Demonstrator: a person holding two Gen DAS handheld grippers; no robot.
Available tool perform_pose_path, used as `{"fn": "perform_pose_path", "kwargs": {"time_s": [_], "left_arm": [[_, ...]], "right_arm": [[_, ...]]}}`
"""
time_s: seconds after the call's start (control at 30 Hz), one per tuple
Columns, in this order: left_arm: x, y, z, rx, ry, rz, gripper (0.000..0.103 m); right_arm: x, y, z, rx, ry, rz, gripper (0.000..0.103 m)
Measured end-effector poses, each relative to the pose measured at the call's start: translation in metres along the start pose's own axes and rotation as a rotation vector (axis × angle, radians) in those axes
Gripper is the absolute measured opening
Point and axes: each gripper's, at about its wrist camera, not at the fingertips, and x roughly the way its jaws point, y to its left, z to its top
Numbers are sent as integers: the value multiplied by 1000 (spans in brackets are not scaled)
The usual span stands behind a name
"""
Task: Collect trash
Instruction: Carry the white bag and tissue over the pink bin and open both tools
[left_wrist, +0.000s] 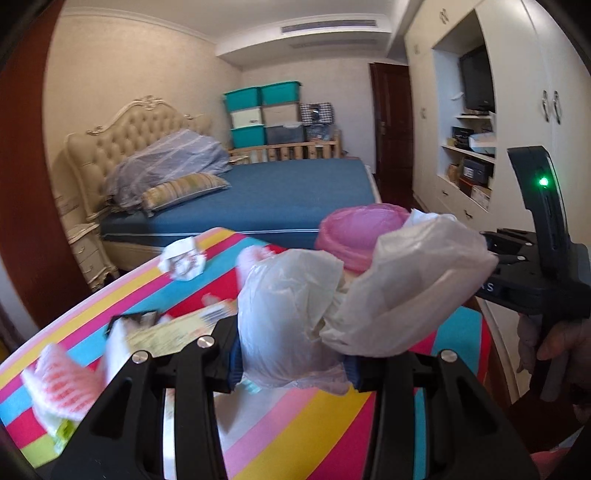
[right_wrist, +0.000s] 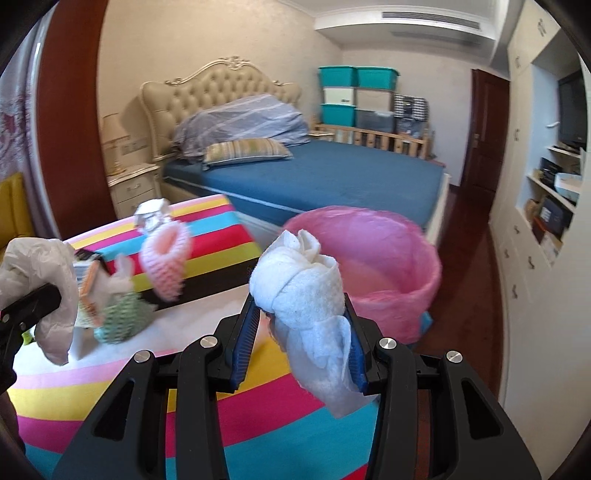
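Note:
My left gripper (left_wrist: 293, 363) is shut on a crumpled whitish plastic bag (left_wrist: 354, 295) that bulges up above the striped table (left_wrist: 295, 424). My right gripper (right_wrist: 301, 347) is shut on a rolled white paper towel (right_wrist: 303, 291), held just in front of a bin lined with a pink bag (right_wrist: 369, 266). In the left wrist view the pink bin (left_wrist: 354, 229) shows behind the bag, and the right gripper's body sits at the right edge. Loose trash lies on the table: a crumpled white paper (left_wrist: 183, 260), pink foam netting (right_wrist: 166, 258), green netting (right_wrist: 118, 317) and a yellow packet (left_wrist: 177, 332).
A blue bed (right_wrist: 314, 181) with a tufted headboard stands beyond the table. Stacked teal storage boxes (right_wrist: 354, 96) sit in the far corner. White cupboards and shelves (right_wrist: 546, 192) line the right wall, with a dark wooden floor strip (right_wrist: 469, 266) between them and the bin.

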Motion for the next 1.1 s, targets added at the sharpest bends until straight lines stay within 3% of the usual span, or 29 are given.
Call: {"fn": "perform_pose_path", "kwargs": {"time_s": [0.43,0.8,1.1], "left_arm": [[102,-30,61,1,70,-165,41],[209,-42,109,-47,140,-202,41],[269,-65,146,-53,159,-226,43]], "right_arm": [[33,-46,15,-19,-28,-52,42],[81,-87,38,15,-55,29,43],[114,-130,51,74,-44,62,45]]}}
